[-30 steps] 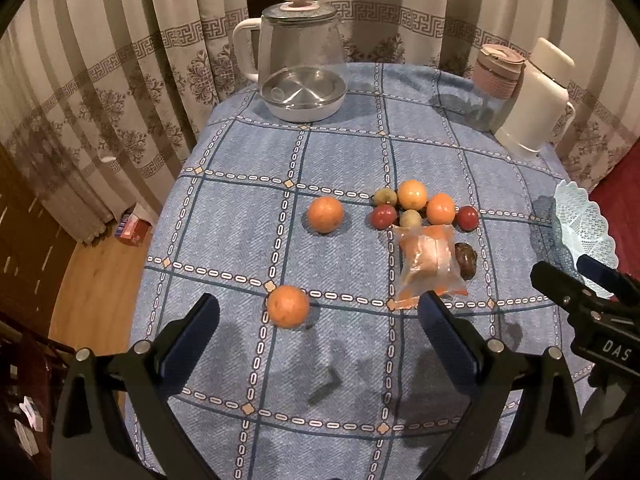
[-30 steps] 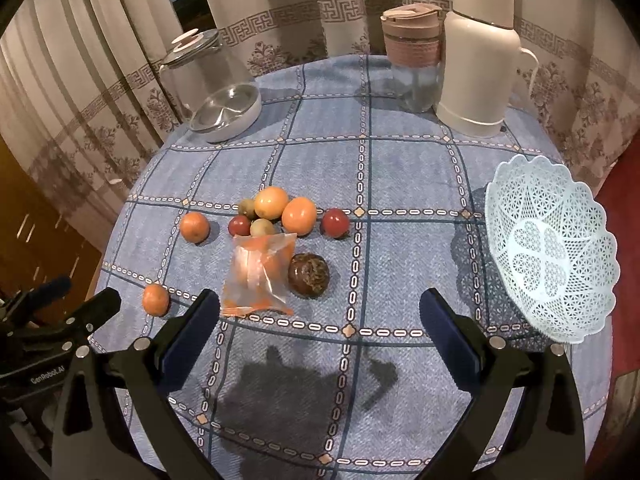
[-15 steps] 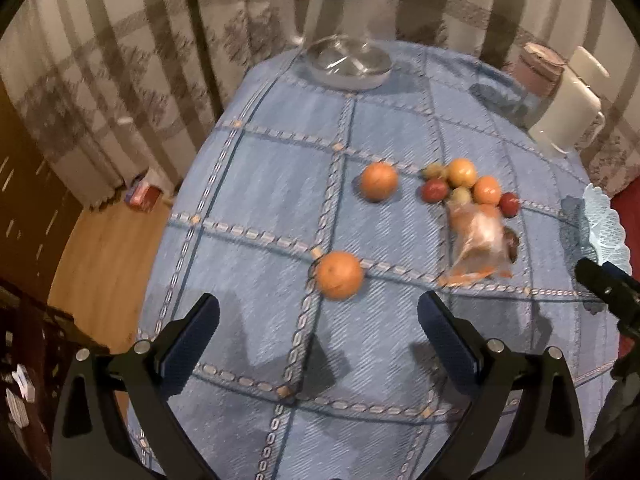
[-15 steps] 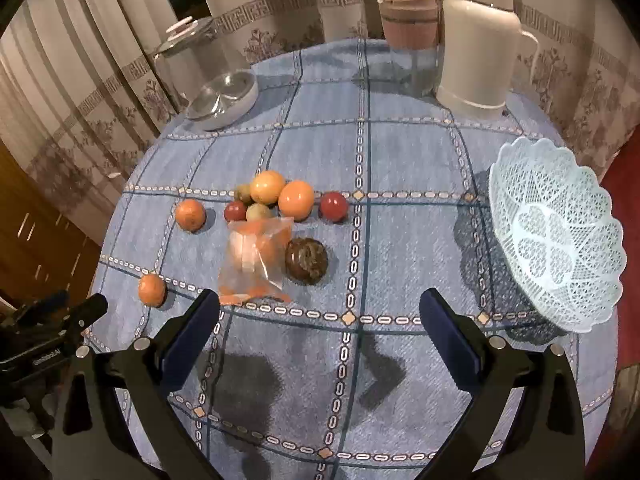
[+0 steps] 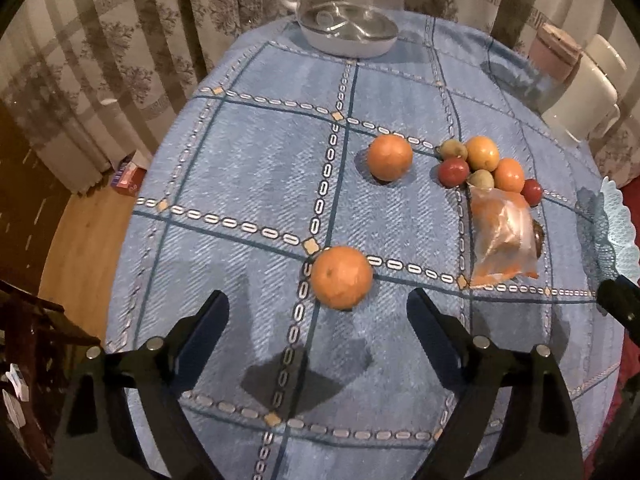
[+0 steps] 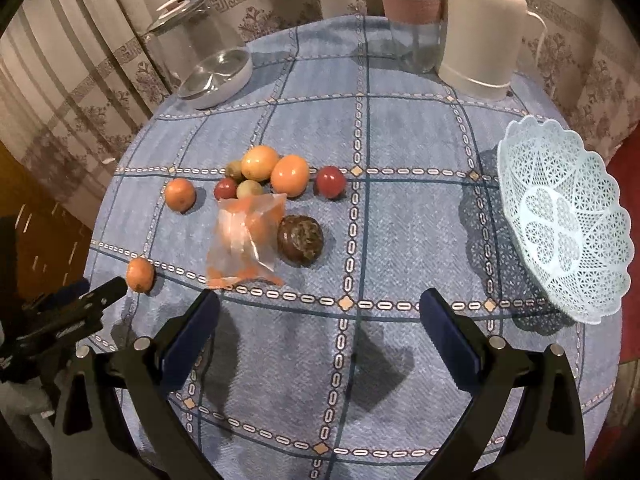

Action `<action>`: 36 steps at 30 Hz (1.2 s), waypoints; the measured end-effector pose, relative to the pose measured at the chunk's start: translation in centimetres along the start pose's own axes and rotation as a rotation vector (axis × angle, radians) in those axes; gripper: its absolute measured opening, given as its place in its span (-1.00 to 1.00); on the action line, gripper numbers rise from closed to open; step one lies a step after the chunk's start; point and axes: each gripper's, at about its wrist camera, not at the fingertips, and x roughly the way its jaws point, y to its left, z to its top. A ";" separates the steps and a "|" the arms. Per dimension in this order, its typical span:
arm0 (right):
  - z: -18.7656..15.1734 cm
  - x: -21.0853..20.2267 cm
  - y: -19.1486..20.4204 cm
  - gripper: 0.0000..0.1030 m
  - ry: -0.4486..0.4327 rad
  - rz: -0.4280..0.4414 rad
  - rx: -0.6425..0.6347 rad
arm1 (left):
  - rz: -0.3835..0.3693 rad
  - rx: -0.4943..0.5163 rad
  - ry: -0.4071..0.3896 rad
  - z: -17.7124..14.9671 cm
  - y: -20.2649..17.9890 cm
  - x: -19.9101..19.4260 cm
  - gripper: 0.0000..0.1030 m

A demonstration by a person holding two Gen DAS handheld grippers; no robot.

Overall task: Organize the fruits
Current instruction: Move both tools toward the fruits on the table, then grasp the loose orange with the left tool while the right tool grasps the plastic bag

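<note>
While the fruits lay scattered on the blue checked cloth of the round bench [image 6: 400, 240], the nearest orange [image 5: 341, 277] sat alone toward the bench's left edge, just ahead of the left claw [image 5: 318, 312] and roughly in line with the gap between its fingers, not touched by either. That claw's jaws were closing yet stood wide, with nothing gripped. A second orange [image 5: 389, 158] lay farther back, apart from the first. To its right clustered two more orange fruits [image 6: 259, 163], two small green fruits [image 6: 249, 189] and a small red fruit [image 6: 226, 189], touching or nearly touching one another, with another red fruit [image 6: 330, 181] just beside the cluster on the right. In front of the cluster lay a clear plastic bag [image 6: 246, 236] with orange contents, and a dark brown mottled fruit [image 6: 300, 235] rested against its right side. The right claw [image 6: 320, 316] hung over bare cloth nearer than the bag, its jaws spread wide and holding nothing. A pale blue lattice fruit basket [image 6: 568, 220] sat at the right edge of the bench, well apart from the fruit. At the far side stood a glass kettle [image 6: 216, 76], a pink-lidded tumbler [image 6: 412, 20] and a white jug [image 6: 484, 36], before patterned curtains [image 5: 120, 60].
</note>
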 end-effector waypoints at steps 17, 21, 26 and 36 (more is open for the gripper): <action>0.8 1.8 0.8 0.96 0.054 0.019 -0.019 | -0.101 -0.001 0.072 1.1 0.3 4.1 -0.23; 1.6 2.5 1.8 0.95 0.068 0.068 -0.028 | -0.107 -0.010 0.070 1.1 0.3 3.8 -0.23; 2.9 3.4 3.6 0.94 0.071 0.117 -0.059 | -0.113 -0.023 0.045 1.3 0.9 2.4 -0.23; 4.3 7.3 6.1 0.88 0.122 0.155 -0.069 | -0.102 -0.046 -0.007 1.4 2.0 -0.5 -0.23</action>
